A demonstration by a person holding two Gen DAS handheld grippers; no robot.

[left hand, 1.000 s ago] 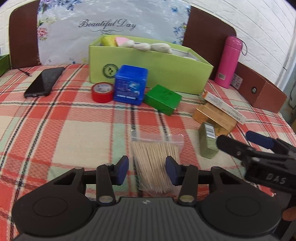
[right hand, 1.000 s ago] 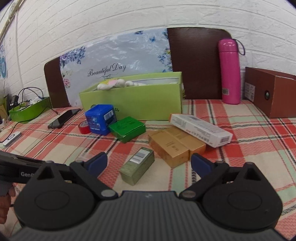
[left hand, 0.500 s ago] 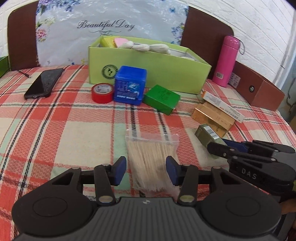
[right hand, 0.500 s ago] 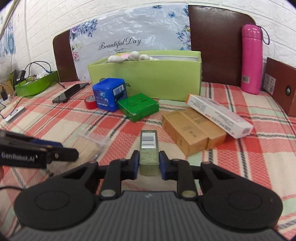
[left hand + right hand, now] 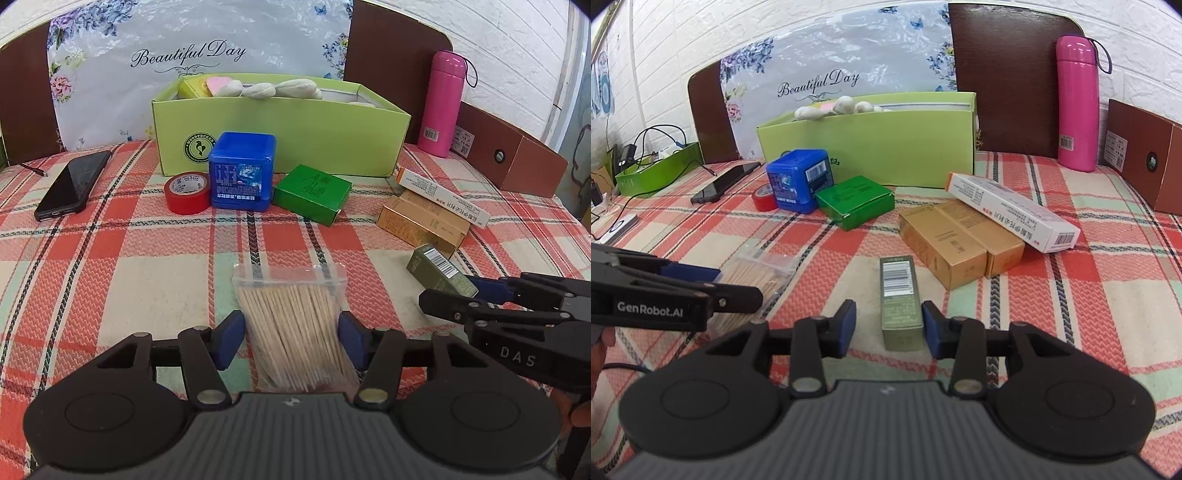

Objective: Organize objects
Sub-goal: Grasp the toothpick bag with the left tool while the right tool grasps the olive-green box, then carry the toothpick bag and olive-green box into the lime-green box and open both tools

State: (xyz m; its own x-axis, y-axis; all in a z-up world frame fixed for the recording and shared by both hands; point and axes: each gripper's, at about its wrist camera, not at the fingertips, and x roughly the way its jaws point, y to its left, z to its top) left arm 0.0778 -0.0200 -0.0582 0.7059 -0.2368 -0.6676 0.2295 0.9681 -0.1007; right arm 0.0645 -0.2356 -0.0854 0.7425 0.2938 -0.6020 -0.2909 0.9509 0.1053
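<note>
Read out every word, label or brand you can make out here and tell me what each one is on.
"Beautiful Day": flowered sheet against the wall.
"WOODPECKER": round logo on the light green box.
"GenRobot.AI": side of the left tongs.
"DAS": side of the right tongs.
Too small or blurred: print on the blue box, green carton, white carton, red tape, olive box's barcode.

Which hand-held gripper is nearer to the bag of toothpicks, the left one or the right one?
Left. The left hand-held gripper straddles the bag of toothpicks, its jaws opening. The right hand-held gripper is off to the side, around the olive-green box, jaws opening too.
</note>
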